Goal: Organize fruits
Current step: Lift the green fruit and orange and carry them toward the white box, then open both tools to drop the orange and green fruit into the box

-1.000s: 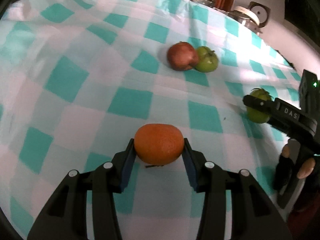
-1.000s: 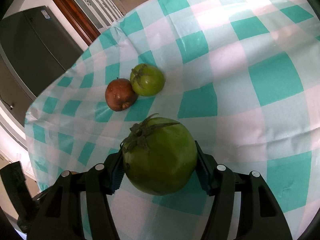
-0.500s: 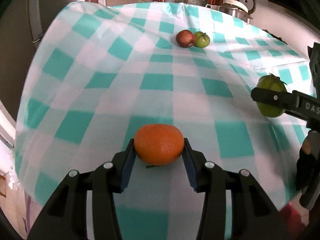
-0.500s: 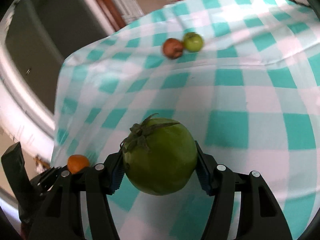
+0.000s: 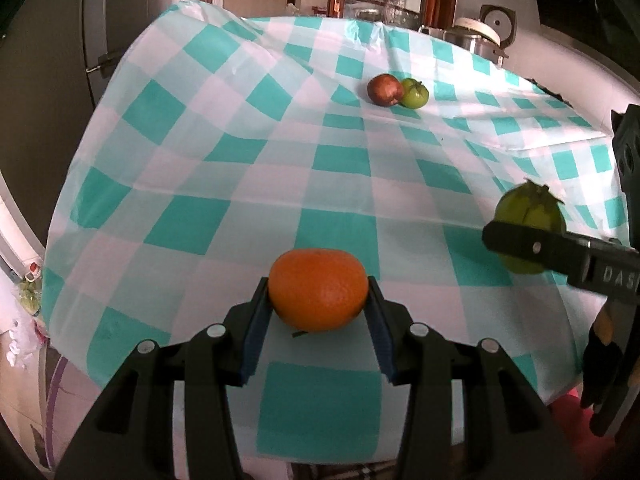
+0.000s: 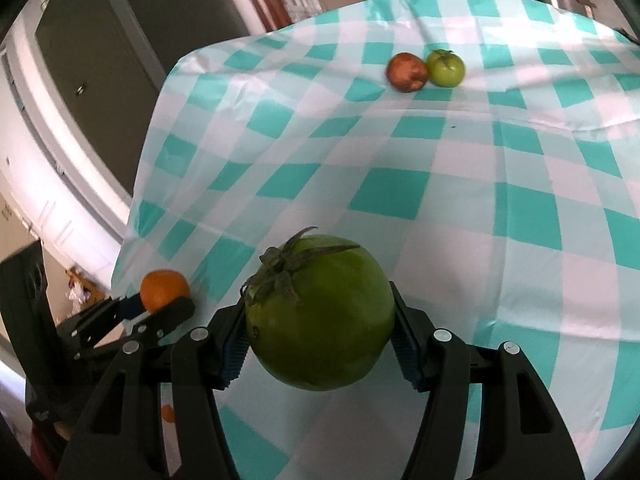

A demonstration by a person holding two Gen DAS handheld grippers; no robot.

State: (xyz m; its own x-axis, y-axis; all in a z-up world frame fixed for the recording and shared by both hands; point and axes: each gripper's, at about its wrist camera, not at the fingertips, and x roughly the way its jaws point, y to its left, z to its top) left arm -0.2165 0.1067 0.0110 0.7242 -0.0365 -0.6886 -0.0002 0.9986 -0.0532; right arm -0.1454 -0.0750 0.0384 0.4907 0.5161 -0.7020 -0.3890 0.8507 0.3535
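Note:
My left gripper (image 5: 318, 312) is shut on an orange (image 5: 318, 289) and holds it above the near edge of the checked tablecloth (image 5: 280, 176). My right gripper (image 6: 320, 344) is shut on a large green tomato (image 6: 320, 316), also lifted over the near edge. Each gripper shows in the other's view: the green tomato (image 5: 528, 216) at the right, the orange (image 6: 164, 289) at the lower left. A reddish-brown fruit (image 5: 385, 89) and a small green tomato (image 5: 415, 93) lie touching on the far part of the table; they also show in the right wrist view (image 6: 406, 72) (image 6: 446, 68).
The table is covered by a teal and white checked cloth with folds (image 6: 500, 120). A rice cooker (image 5: 480, 36) and pots stand behind the far edge. A dark fridge (image 6: 100, 40) and a doorway lie to the left. Floor clutter (image 5: 24, 300) sits below the left edge.
Both grippers have pulled back and risen away from the two far fruits, which now look smaller and farther. The orange and the green tomato stay gripped.

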